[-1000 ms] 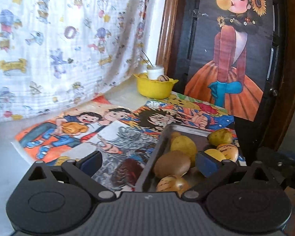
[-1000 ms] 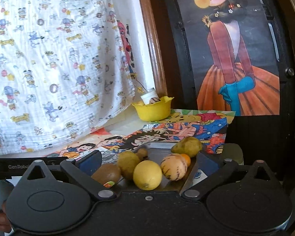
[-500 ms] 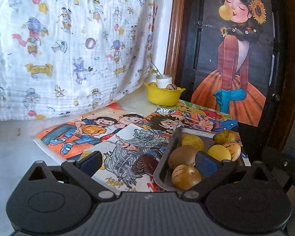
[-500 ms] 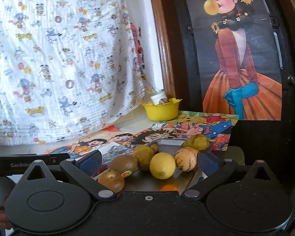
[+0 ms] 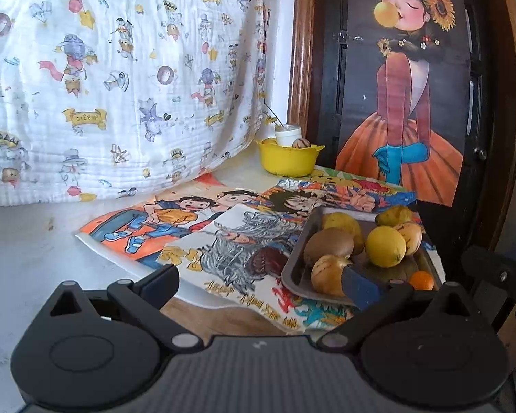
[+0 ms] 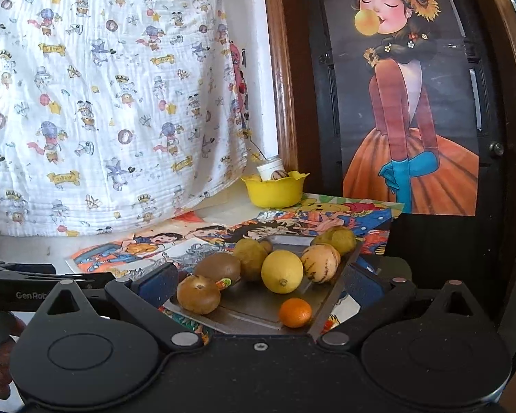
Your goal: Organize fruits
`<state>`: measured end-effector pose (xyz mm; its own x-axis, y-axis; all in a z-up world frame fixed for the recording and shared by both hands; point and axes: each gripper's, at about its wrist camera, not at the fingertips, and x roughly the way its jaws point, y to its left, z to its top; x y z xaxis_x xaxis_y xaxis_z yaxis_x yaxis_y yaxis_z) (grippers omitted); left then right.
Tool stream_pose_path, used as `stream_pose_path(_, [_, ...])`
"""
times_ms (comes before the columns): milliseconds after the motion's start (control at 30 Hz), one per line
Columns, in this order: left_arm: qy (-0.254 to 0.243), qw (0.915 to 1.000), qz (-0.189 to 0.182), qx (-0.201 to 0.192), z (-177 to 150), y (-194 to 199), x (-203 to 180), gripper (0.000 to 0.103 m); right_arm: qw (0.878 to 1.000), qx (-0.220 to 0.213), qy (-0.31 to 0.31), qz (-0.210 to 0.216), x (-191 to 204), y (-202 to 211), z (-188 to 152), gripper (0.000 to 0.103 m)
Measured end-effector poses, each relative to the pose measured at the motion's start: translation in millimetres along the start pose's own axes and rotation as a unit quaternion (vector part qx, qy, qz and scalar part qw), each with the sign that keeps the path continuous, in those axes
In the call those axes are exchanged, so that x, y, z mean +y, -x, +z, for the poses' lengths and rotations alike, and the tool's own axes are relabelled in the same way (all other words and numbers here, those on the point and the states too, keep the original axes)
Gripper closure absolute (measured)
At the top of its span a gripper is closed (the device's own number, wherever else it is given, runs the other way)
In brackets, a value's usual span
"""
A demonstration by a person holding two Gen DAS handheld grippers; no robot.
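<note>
A metal tray (image 5: 294, 270) (image 6: 244, 313) lies on the comic-print mat and holds several fruits: a lemon (image 5: 385, 246) (image 6: 282, 271), a kiwi (image 5: 328, 246) (image 6: 217, 267), striped melons (image 5: 328, 273) (image 6: 319, 262), a small orange (image 5: 421, 280) (image 6: 295, 312). A yellow bowl (image 5: 287, 160) (image 6: 274, 189) at the back holds a striped fruit and a white cup. My left gripper (image 5: 258, 280) is open and empty, left of the tray's near end. My right gripper (image 6: 258, 284) is open and empty, in front of the tray.
A cartoon-print white cloth (image 5: 113, 79) hangs at the back left. A dark door with a girl poster (image 5: 406, 96) and a wooden frame (image 5: 299, 48) stand at the back right. The left gripper's body (image 6: 20, 289) shows at the right wrist view's left edge.
Both grippers have drawn back from the tray; more of the mat and the small orange now show. Both stay open and empty.
</note>
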<state>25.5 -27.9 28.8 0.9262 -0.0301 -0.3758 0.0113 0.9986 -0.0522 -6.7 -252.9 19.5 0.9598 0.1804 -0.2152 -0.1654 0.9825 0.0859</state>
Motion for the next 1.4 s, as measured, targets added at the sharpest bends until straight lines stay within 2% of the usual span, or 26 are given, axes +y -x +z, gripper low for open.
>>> stream_pose_path(300, [-0.012, 0.9999, 0.012, 0.003, -12.6, 9.7, 7.0, 0.000, 1.000, 0.015, 0.007, -0.003, 3.6, 8.6, -15.3, 0.001])
stream_pose_path(633, [-0.030, 0.9995, 0.004, 0.005, -26.8, 16.6, 9.1, 0.000, 1.000, 0.015, 0.004, -0.015, 2.6, 12.2, -22.8, 0.001])
stream_pose_path(1400, [-0.025, 0.9995, 0.000, 0.018, -33.9, 13.1, 13.9, 0.000, 0.999, 0.033, 0.016, -0.008, 9.4, 7.5, -28.1, 0.001])
